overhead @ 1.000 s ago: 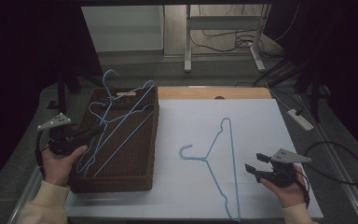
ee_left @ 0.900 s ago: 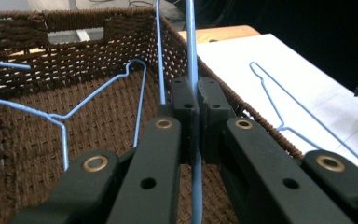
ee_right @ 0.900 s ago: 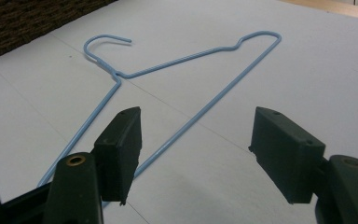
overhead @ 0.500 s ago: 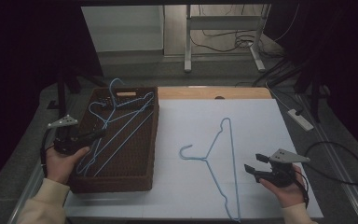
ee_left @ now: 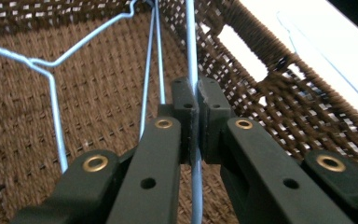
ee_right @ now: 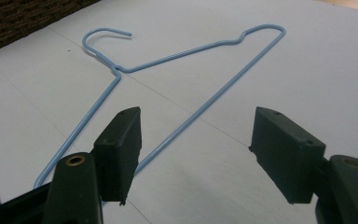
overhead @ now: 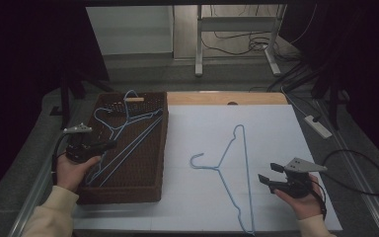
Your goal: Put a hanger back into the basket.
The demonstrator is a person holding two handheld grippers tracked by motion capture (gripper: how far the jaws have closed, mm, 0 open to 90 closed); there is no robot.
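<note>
Between the closed jaws of the left gripper (ee_left: 195,122) a thin pale-blue wire hanger (overhead: 128,129) is being pinched along one straight run of its wire, the black pads pressed flat against it from both sides. That hanger is lying tilted inside the dark brown woven basket (overhead: 162,148), crossing at least one other blue wire hanger there (how many are tangled together is hard to tell), with its hook poking up over the far rim. Judging from this, the step in hand is lifting the hanger out; doing it well likely means raising it slowly and keeping the wire level so the hook is not snagging the weave or dragging its neighbour along.

Farther out, the right gripper (overhead: 275,177) is hovering wide open and empty over the white table sheet (overhead: 276,128), just beside a second light-blue wire hanger (ee_right: 177,60) lying flat on that sheet.
</note>
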